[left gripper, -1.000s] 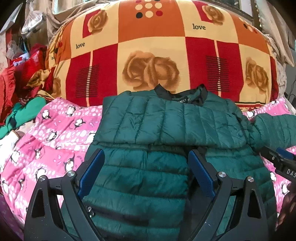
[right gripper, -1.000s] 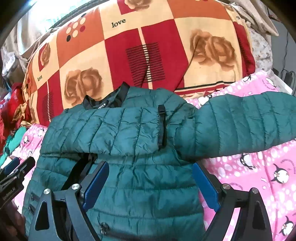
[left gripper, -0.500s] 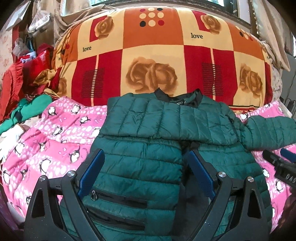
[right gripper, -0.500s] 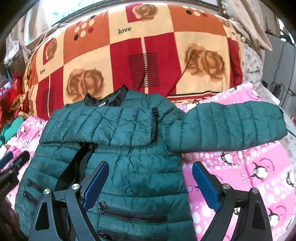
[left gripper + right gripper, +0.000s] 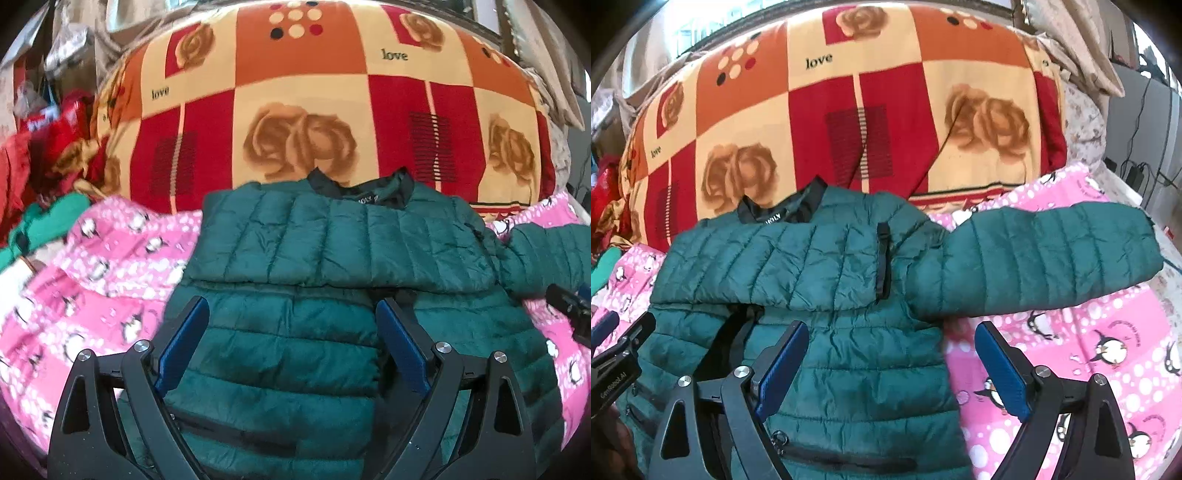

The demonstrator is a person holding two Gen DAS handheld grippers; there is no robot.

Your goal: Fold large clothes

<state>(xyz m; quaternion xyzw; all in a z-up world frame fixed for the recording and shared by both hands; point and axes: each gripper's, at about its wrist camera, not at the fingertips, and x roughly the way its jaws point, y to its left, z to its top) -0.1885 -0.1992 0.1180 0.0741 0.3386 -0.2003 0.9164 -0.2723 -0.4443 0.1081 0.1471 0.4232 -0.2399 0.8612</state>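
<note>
A dark green puffer jacket [image 5: 480, 332] lies front up on the bed, its black collar [image 5: 779, 210] at the far side. One sleeve [image 5: 332, 247] is folded flat across the chest. The other sleeve [image 5: 1034, 258] stretches out to the right over the pink cover. My left gripper [image 5: 291, 339] hangs open over the jacket's left lower half, nothing between its blue pads. My right gripper [image 5: 892, 347] is open above the jacket's right side seam, just below the outstretched sleeve. Each gripper shows at the edge of the other's view: left [image 5: 620, 350], right [image 5: 569, 310].
A pink penguin-print cover [image 5: 92, 295] lies under the jacket. A big bundle in an orange, red and cream rose blanket [image 5: 295, 129] stands behind the collar. Red and green clothes [image 5: 37, 166] pile up at the far left. Cables and plugs [image 5: 1137, 173] sit beyond the bed's right edge.
The left wrist view drew back from the jacket, then came close again. The right gripper tilted up, bringing the outstretched sleeve's cuff into view. Both grippers stayed open; the jacket has not moved.
</note>
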